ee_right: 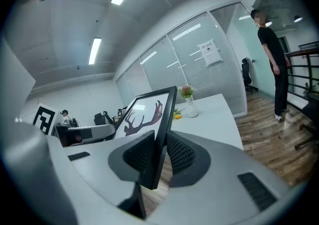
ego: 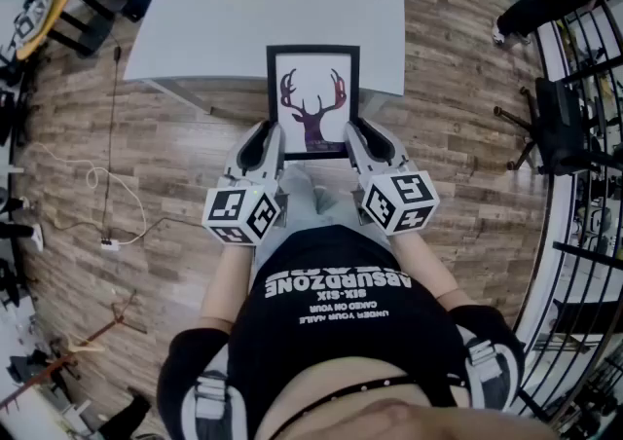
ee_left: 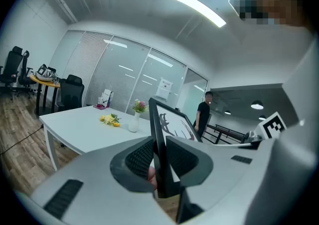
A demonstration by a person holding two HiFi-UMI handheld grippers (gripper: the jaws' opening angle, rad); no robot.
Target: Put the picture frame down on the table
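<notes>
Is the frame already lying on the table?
No, the left gripper and right gripper hold the frame in the air before the table.

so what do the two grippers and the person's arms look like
The left gripper and the right gripper both have pale grey, rounded shells, and their two jaws are lined with black textured pads. Each carries a white cube printed with black square markers. No cables show. The person wears a black short-sleeved t-shirt with white lettering.
</notes>
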